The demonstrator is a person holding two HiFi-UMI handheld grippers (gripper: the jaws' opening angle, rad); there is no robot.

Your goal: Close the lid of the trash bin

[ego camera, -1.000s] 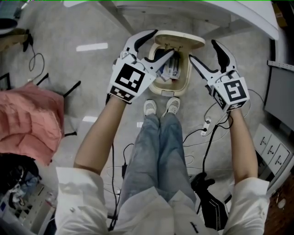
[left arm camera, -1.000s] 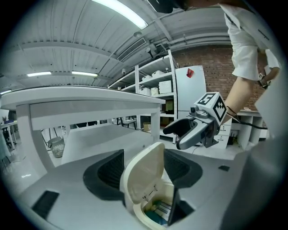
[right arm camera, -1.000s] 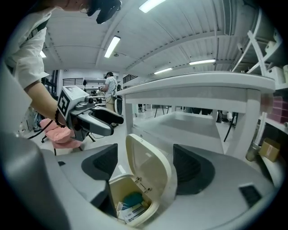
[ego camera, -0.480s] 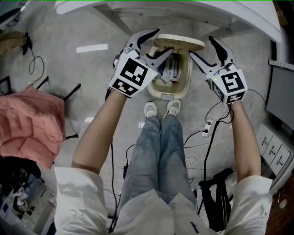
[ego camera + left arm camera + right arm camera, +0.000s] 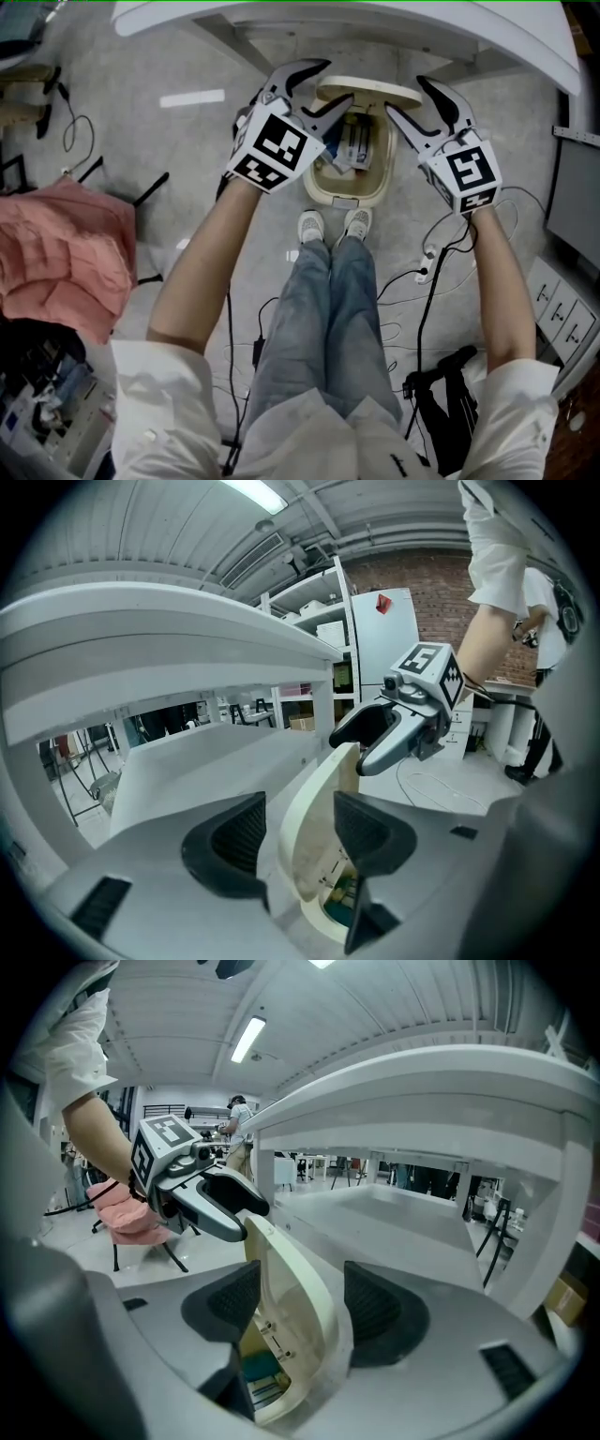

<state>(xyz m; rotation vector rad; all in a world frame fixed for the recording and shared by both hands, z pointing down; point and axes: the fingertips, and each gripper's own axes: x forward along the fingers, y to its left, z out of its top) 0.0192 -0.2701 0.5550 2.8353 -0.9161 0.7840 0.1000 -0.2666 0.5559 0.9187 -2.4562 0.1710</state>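
Both lowered, left hand-held gripper [image 5: 336, 82], right hand-held gripper [image 5: 403, 94], jaws closing astride raised lid [image 5: 370, 89], not gripping

Smooth, matt cream plastic forms the trash bin [image 5: 343, 198] and lid [image 5: 370, 91]; the pink cloth [image 5: 56, 253] looks rumpled.

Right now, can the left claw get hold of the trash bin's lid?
Probably yes. The raised lid has its edge standing between the jaws of the left claw, which are closing, and nothing blocks them. They don't seem to press on it yet.
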